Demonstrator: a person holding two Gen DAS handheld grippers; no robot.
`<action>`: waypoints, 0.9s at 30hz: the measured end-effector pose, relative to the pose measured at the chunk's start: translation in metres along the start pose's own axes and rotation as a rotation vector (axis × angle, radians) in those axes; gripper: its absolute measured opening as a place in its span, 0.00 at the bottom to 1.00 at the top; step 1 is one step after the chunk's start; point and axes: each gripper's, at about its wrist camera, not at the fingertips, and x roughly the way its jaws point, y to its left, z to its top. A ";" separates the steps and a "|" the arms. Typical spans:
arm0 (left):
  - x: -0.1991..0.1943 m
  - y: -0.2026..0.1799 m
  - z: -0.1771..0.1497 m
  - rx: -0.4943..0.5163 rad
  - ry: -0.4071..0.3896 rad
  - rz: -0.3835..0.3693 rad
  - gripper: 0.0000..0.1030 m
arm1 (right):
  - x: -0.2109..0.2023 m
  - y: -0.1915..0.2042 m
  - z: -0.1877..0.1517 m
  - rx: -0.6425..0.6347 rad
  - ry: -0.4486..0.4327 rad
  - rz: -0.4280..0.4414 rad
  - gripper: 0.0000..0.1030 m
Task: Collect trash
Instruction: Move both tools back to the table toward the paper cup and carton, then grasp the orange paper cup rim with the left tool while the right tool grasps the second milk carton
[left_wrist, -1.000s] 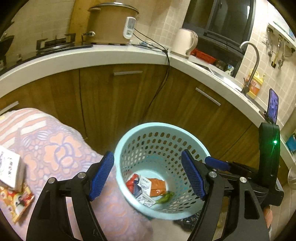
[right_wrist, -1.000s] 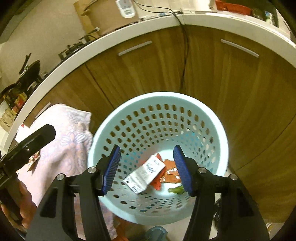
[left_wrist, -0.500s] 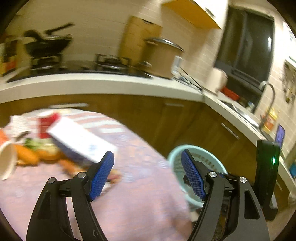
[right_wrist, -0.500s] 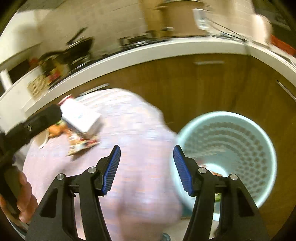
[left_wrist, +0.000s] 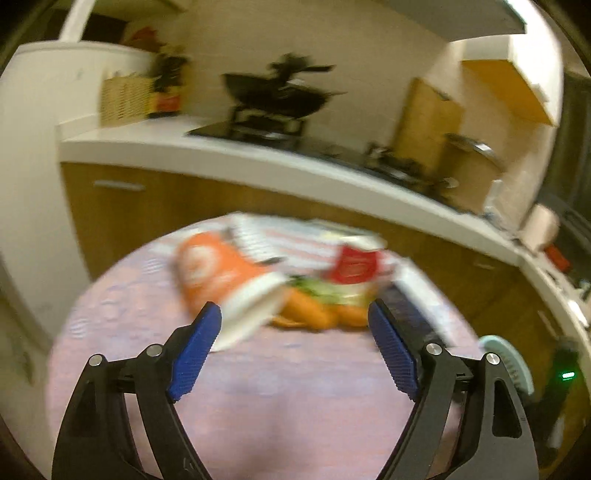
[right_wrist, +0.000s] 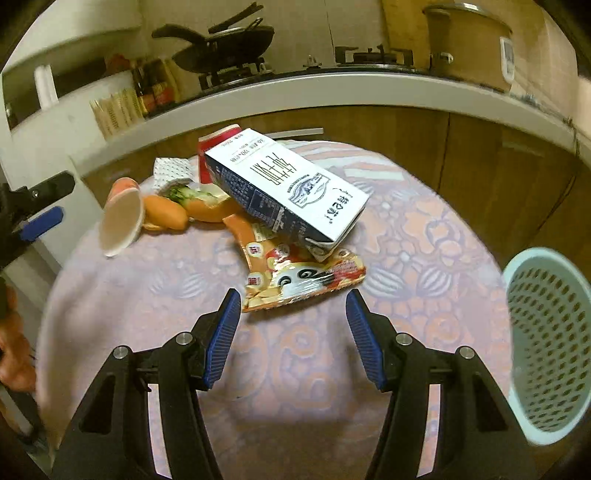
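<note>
Both the right gripper (right_wrist: 290, 332) and left gripper (left_wrist: 293, 350) are gaping wide and empty, facing the crinkled orange snack wrapper (right_wrist: 303, 278) just ahead, judged the next pick for the perforated pale-blue plastic bin (right_wrist: 550, 343) at right.

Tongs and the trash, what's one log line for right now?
left tongs open | right tongs open, facing snack wrapper | milk carton on table | basket right

cloth (right_wrist: 424, 236): pale lilac with orange floral pattern, striped at upper edge; carton (right_wrist: 291, 188): white and navy, black print; snack packet (right_wrist: 295, 277): orange-red, cartoon eyes; cup (right_wrist: 122, 218): orange outside, white inside; basket (right_wrist: 546, 343), right of frame: pale blue, perforated; carrots (right_wrist: 164, 212): orange; cabinets (right_wrist: 480, 147): brown wood
</note>
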 end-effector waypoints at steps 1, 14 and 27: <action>0.005 0.010 0.000 -0.008 0.013 0.025 0.78 | 0.000 -0.002 0.000 -0.002 -0.002 0.004 0.54; 0.068 0.032 -0.003 0.113 0.088 0.235 0.72 | 0.005 -0.014 0.000 0.039 0.022 0.001 0.54; 0.077 0.060 -0.003 -0.018 0.137 0.160 0.02 | -0.007 -0.028 0.033 0.049 -0.032 0.043 0.62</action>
